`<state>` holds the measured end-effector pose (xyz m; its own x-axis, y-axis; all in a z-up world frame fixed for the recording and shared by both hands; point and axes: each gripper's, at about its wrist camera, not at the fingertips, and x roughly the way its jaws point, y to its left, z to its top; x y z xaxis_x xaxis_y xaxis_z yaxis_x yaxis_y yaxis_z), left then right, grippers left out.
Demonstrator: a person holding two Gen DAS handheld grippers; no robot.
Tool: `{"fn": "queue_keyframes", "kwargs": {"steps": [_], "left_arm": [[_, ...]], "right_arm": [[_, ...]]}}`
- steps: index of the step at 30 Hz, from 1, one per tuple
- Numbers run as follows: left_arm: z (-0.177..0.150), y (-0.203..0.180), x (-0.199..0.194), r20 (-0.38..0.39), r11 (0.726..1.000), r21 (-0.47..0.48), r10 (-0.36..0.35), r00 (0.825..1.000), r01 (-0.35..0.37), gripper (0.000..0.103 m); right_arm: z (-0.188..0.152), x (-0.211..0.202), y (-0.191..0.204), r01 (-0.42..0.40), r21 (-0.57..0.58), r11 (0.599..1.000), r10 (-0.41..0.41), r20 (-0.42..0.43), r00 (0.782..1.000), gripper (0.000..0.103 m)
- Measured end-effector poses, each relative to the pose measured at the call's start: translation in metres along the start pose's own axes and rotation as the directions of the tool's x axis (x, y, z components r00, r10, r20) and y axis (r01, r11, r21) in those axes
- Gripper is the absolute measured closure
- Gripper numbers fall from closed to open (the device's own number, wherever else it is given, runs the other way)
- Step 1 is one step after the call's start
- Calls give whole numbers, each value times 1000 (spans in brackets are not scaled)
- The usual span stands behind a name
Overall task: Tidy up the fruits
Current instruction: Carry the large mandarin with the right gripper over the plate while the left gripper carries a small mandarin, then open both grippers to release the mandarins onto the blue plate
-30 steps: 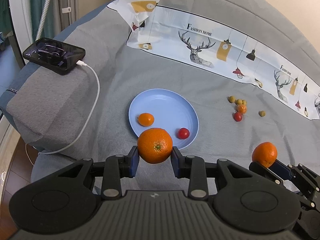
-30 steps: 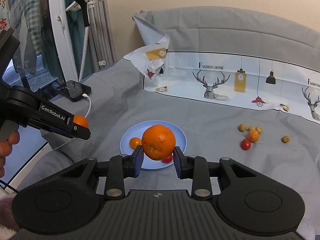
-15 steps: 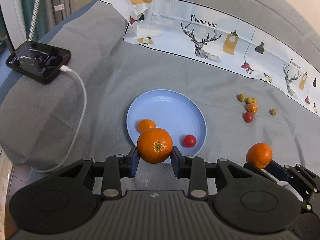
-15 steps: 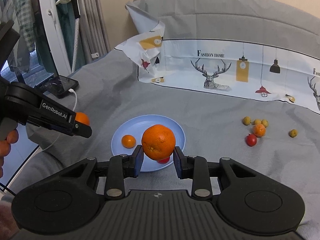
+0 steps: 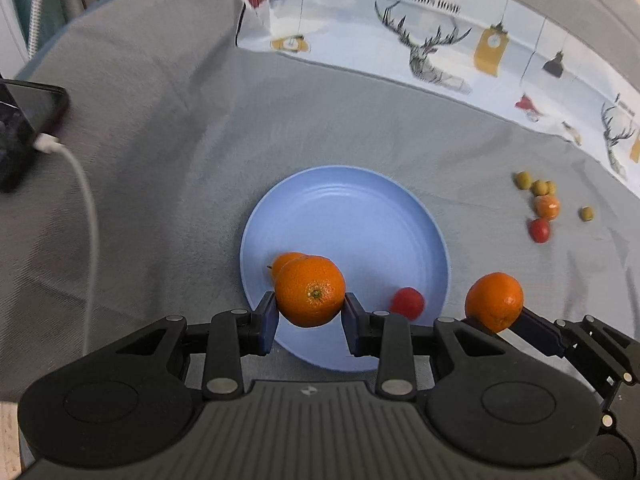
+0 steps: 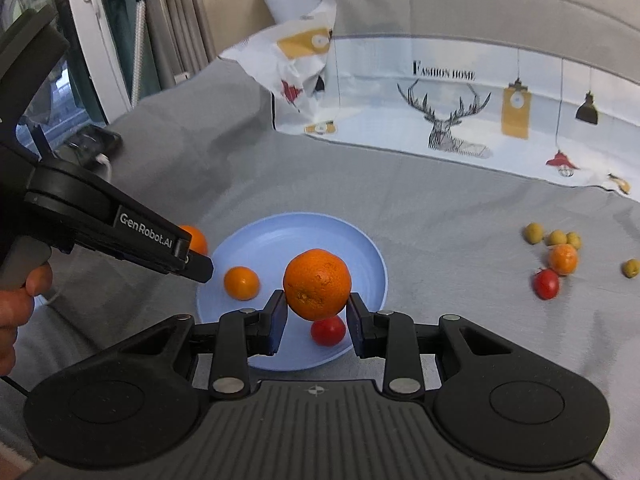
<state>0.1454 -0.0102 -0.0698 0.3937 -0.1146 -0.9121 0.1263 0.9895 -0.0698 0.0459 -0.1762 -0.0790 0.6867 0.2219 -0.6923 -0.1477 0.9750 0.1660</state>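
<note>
My left gripper (image 5: 310, 314) is shut on an orange (image 5: 310, 290) and holds it over the near left rim of the blue plate (image 5: 360, 216). My right gripper (image 6: 318, 318) is shut on a second orange (image 6: 317, 284) above the plate's (image 6: 280, 236) near edge. That orange also shows at the right of the left wrist view (image 5: 495, 301). On the plate lie a small orange (image 6: 241, 283) and a red tomato (image 6: 328, 331). The small orange (image 5: 285, 261) is mostly hidden behind the left gripper's orange.
Loose fruit lies on the grey cloth right of the plate: several green olives (image 6: 556, 237), a small orange (image 6: 563, 259) and a tomato (image 6: 546, 284). A phone (image 5: 24, 132) with a white cable (image 5: 90, 232) lies at the left. A printed deer cloth (image 6: 460, 116) runs along the back.
Both grippers have moved forward and down toward the plate, each still holding its orange. The plate looks larger and closer in both views.
</note>
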Motion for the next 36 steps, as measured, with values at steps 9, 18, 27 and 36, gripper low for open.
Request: {"fn": "queue_keyframes", "kwargs": {"steps": [9,18,27,36], "left_arm": [[16,-2,46,-45,999,17,30,999,-30,65],[26,-5,65,-27,996,57,70,997,-69,42],[19,-3,23,28,999,30,33,999,-34,1],[-38,0,-53,62,1000,-20,13,998,-12,0]], "right_arm": [[3,46,-6,-8,-17,1000,7,-68,998,69],[4,76,-6,-17,-47,999,12,-122,993,69],[13,63,1,-14,-81,997,4,-123,992,21],[-1,-16,8,18,8,1000,-17,-121,992,8]]}}
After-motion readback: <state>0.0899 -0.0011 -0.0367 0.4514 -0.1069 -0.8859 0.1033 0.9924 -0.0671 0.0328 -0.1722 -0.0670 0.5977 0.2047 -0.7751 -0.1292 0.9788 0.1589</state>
